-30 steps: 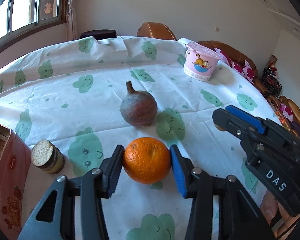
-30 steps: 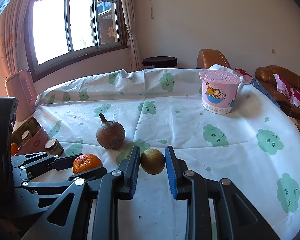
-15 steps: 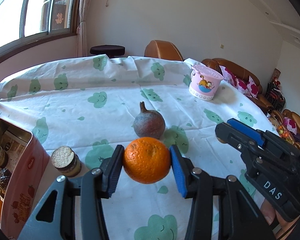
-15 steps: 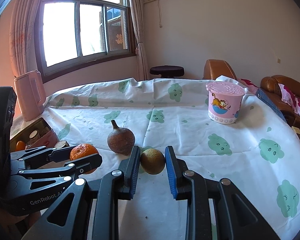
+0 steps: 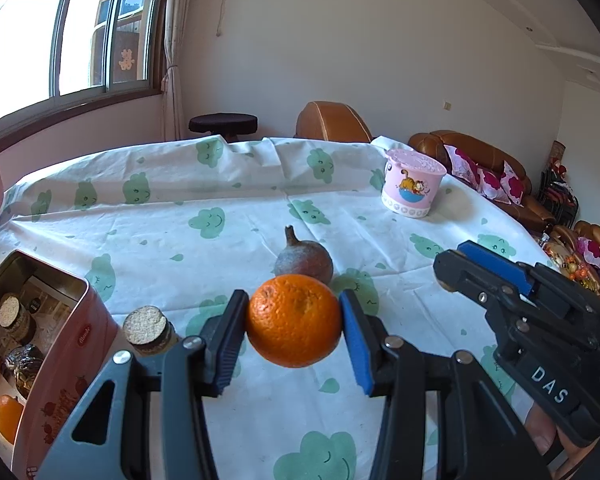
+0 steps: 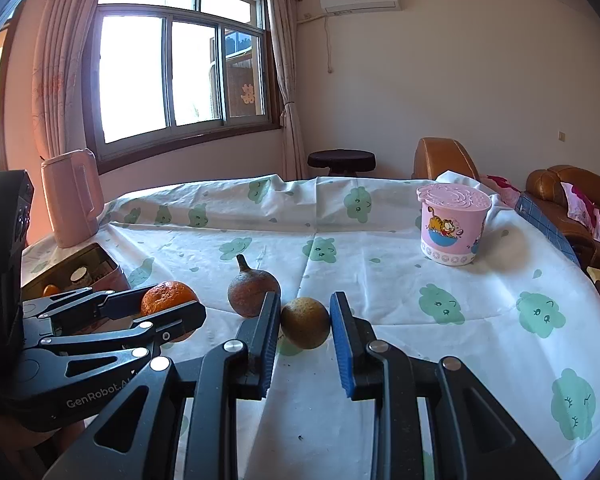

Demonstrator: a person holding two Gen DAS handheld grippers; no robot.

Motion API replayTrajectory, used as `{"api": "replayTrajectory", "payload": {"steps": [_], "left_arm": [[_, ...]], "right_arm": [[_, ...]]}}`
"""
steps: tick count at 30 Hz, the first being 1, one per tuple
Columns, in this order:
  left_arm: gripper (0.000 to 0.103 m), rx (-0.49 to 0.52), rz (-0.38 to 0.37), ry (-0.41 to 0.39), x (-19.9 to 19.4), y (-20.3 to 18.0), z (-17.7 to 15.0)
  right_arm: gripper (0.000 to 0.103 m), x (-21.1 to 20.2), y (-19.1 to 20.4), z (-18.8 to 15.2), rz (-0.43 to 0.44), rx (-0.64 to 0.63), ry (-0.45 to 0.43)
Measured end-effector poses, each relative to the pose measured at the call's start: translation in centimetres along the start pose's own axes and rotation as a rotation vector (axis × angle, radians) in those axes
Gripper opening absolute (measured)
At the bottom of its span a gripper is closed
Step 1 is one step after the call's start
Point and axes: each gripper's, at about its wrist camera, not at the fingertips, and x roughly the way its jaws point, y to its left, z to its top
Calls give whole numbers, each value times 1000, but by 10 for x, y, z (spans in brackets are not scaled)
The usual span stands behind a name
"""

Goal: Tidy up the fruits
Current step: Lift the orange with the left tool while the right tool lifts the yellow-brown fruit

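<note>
- My left gripper is closed part-way, its black and blue pads pressed to either side of an orange, which hangs clear above the tablecloth.
- My right gripper is drawn in narrow and clamps a small yellow-brown fruit between its two pads; the fruit sits at the very tips of the fingers, above the cloth.
- Both grippers tilt down toward the table and lie side by side; in the right wrist view the left one shows at lower left, level and near, with its orange between the fingers.
- A brown pear-shaped fruit with a stalk rests on the cloth just behind the held orange, between the two grippers.
- An open pink tin stands at the left edge of the table; inside lie two more oranges and some wrapped items.
- A cork-topped jar stands just beside the tin, on its right.
- A pink lidded tub with a cartoon cat stands well apart, far right on the cloth.
- A pink kettle stands at the far left edge.
</note>
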Motion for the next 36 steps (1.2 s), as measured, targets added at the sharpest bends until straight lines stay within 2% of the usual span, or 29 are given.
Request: {"api": "replayTrajectory", "payload": {"steps": [13,36], "left_arm": [[48,4,20,-73,-14,-1,-2],[48,32,49,-150,-30,-7,-4]], "right_arm": [[27,-8,1,-1,10,-9,-47],[27,-18,3,-1,9,-20,-97]]}}
